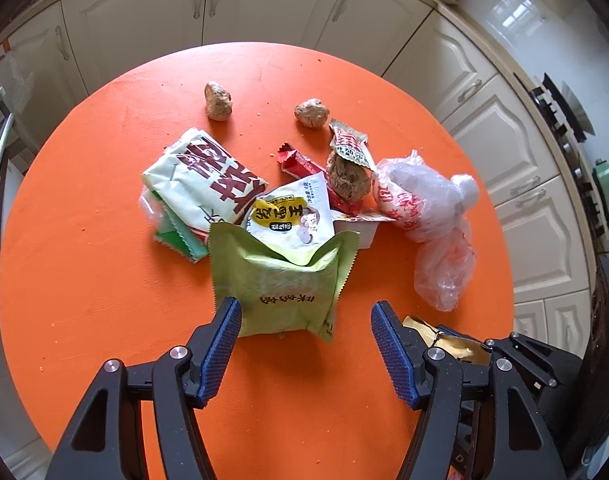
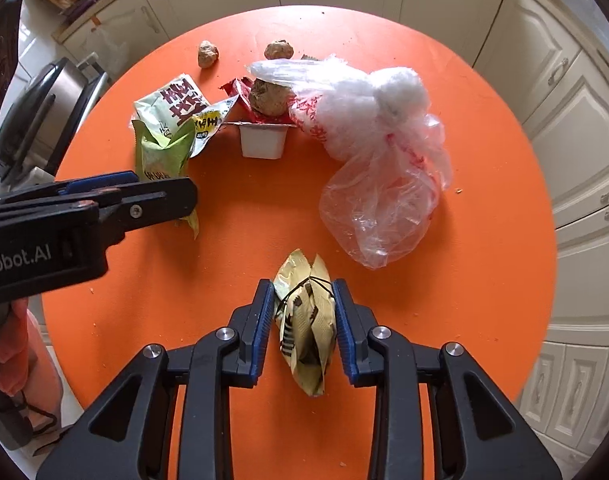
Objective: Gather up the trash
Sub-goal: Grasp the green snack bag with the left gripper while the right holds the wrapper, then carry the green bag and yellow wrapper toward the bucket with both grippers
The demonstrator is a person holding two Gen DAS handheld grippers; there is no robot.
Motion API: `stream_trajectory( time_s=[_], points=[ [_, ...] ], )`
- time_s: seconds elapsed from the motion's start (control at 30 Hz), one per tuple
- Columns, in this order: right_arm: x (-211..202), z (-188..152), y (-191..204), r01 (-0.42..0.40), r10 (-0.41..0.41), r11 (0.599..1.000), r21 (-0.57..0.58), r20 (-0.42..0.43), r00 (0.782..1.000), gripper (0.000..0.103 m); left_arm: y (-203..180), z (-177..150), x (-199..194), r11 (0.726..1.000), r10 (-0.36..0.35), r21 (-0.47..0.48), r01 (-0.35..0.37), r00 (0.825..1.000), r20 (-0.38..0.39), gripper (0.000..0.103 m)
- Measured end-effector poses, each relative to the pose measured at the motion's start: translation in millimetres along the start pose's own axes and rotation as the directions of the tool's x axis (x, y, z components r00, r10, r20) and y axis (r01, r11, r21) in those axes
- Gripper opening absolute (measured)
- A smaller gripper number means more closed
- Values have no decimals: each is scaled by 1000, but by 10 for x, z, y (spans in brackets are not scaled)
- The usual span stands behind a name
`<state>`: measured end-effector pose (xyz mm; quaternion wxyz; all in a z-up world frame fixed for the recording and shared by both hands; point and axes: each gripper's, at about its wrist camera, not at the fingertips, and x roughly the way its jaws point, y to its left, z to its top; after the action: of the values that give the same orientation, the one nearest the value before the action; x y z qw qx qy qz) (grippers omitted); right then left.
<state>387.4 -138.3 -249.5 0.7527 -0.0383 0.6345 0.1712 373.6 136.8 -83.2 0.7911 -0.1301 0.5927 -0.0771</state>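
**Right wrist view: gold wrapper pinched, green packet between spread jaws**

Right wrist view: right gripper (image 2: 304,312) low over orange table (image 2: 244,232), jaws pinching crumpled gold wrapper (image 2: 304,320) from both sides, blue pads pressed into the foil. Just ahead and to the right, clear plastic bag (image 2: 380,168) with red print, slumped on the table. Farther back, white cup (image 2: 263,140) with peeled lid, brown lump (image 2: 269,98) behind it.

Left wrist view: left gripper (image 1: 304,320) with jaws spread wide, straddling near end of green packet (image 1: 278,280); left pad just beside its edge, right pad clear of it. Behind the packet, overlapping heap: white sachet (image 1: 292,212) with yellow label, large pale bag (image 1: 208,176) with dark red characters, red wrapper (image 1: 300,164). Two more brown lumps (image 1: 218,101) (image 1: 311,113) well apart at the far side, loose crumbs around.
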Motion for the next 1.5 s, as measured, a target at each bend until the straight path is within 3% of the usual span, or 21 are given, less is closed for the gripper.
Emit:
stream_trajectory(
  time_s=[0.23,0.27,0.3,0.33,0.53,0.8,1.1,1.33,1.5],
  points=[
    [65,-40,35,6,-6,1000,-27,27,1000,33,103,20,192,998,-1,-55,0,1000,-12,60],
    [77,-43,20,3,-3,1000,-20,26,1000,32,118,20,201,998,-2,-59,1,1000,-5,57],
    [73,-51,11,2,-2,1000,-16,26,1000,32,126,21,199,998,5,-55,-4,1000,8,42],
    [66,-58,8,2,-2,1000,-15,26,1000,31,133,17,190,999,7,-46,-6,1000,15,33],
    [28,-64,5,-23,23,1000,2,22,999,27,162,-13,106,1000,-5,-27,7,999,48,20],
    [-72,-170,-57,-36,35,999,32,23,999,25,92,-120,-108,1000,-15,21,13,995,94,17],
    [-380,-286,-116,-38,34,998,57,82,996,25,-155,-243,-309,996,-9,89,-2,993,115,17],
    [-662,-480,-304,-27,13,995,100,134,991,25,-559,-369,-437,983,-27,181,3,991,132,17],
    [-848,-698,-541,-16,-9,988,151,163,987,25,-994,-540,-463,960,-47,281,8,990,133,17]
  ],
)
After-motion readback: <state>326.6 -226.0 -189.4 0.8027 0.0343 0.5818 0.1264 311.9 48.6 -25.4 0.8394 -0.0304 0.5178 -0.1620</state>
